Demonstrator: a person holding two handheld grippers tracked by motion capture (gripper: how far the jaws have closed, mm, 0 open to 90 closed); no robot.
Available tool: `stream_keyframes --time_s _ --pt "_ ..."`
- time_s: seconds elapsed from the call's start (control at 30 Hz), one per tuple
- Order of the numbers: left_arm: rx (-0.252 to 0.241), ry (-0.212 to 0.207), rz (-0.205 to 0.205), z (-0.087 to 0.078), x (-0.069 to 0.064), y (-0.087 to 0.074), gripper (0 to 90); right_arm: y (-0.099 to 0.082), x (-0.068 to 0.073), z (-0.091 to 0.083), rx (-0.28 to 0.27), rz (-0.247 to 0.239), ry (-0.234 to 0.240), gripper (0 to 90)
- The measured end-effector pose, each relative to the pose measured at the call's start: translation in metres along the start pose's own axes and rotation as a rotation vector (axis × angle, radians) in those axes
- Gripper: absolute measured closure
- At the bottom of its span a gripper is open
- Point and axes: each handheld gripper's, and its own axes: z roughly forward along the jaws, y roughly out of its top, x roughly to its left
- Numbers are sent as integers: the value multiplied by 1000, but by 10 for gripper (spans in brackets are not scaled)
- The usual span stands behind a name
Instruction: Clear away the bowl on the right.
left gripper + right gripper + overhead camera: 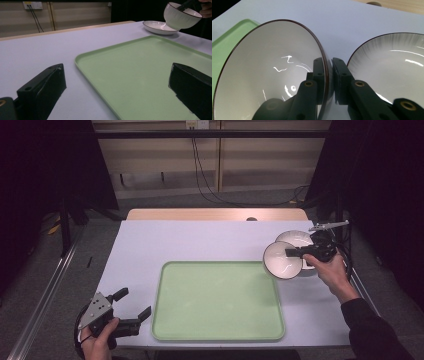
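A white bowl (281, 260) with a dark rim hangs tilted in the air near the tray's far right corner. My right gripper (292, 253) is shut on its rim, one jaw inside and one outside; the right gripper view shows the bowl (267, 70) clamped in the gripper (329, 82). A white plate (296, 239) with a dark rim lies on the table just behind it. My left gripper (134, 304) rests open at the front left with nothing between its jaws. In the left gripper view the bowl (181, 16) floats above the plate (158, 27).
A large green tray (217, 301) lies in the middle of the pale table (200, 240), bare inside. A wooden strip edges the table's far side. Dark curtains and cables stand beyond the table.
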Motion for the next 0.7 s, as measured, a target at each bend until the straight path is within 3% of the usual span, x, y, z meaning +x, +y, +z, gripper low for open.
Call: stream_keyframes --time_s 0.7 --pt "2 11 -5 1 0 0 11 12 15 38 72 -9 37 821"
